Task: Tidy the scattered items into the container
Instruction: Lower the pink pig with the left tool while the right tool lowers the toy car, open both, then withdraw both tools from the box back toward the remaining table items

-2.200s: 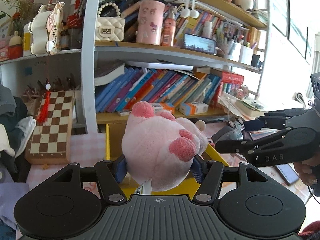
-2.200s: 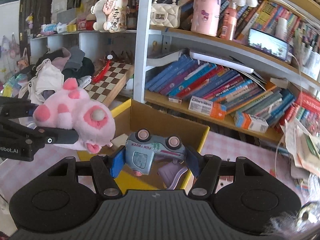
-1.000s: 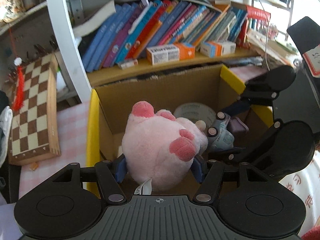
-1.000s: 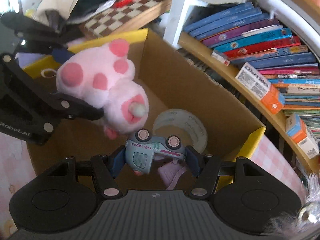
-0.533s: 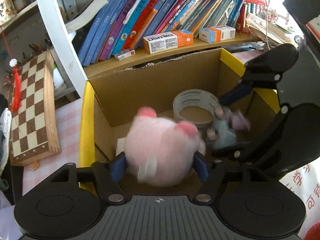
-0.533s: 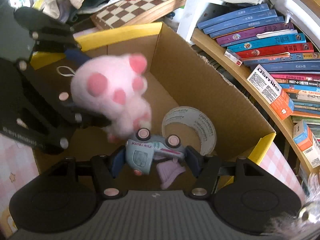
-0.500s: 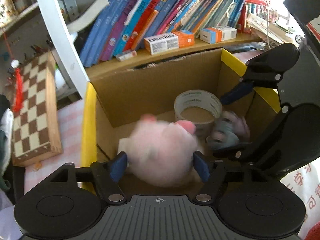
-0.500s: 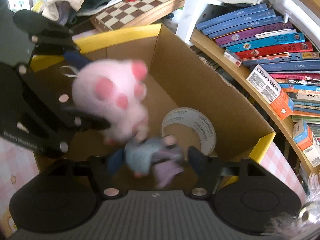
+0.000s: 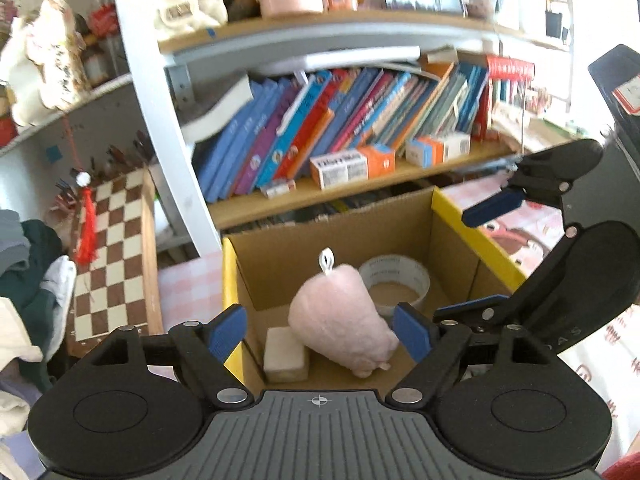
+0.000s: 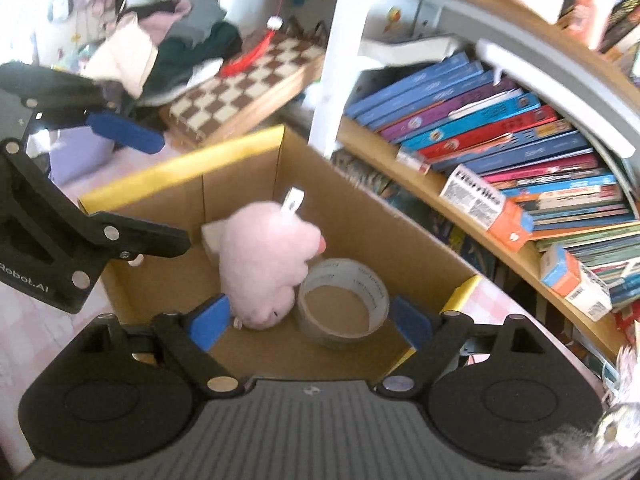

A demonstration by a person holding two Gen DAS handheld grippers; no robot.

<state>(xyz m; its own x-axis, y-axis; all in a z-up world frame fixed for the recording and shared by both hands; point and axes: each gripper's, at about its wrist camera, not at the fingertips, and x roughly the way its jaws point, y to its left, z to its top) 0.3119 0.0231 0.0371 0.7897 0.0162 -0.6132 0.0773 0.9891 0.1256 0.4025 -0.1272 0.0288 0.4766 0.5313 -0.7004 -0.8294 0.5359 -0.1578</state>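
Two handheld tools hover above an open cardboard box (image 9: 352, 216) with yellow-edged flaps, which stands on a table with a pink checked cloth (image 9: 188, 284) in front of a crowded bookshelf (image 9: 340, 120). In the left wrist view, the left tool (image 9: 320, 330) has its blue-padded jaws apart and opening, with nothing pressed between them; the pink plush toy (image 9: 340, 320) seen through the gap lies lower down on the box floor, its white loop tag sticking up. Beside the plush sits a small pale block (image 9: 286, 348), and behind it a roll of tape (image 9: 394, 280) lies flat. In the right wrist view, the right tool (image 10: 310, 324) likewise has its jaws apart and opening, empty, with the plush (image 10: 264, 264) and the tape roll (image 10: 344, 304) touching or nearly so on the box floor below. No toy car can be made out in either view, so I cannot tell whether one is in the box. The step in hand looks like the release: both tools have let go over the box and carry nothing. Judging by this, the next move calls for lifting both tools clear of the box walls and of each other, since they hang close together, then looking over the table for any item not yet put away. A chessboard (image 10: 248, 80) and a heap of clothes (image 10: 168, 40) lie nearby, beyond the box.
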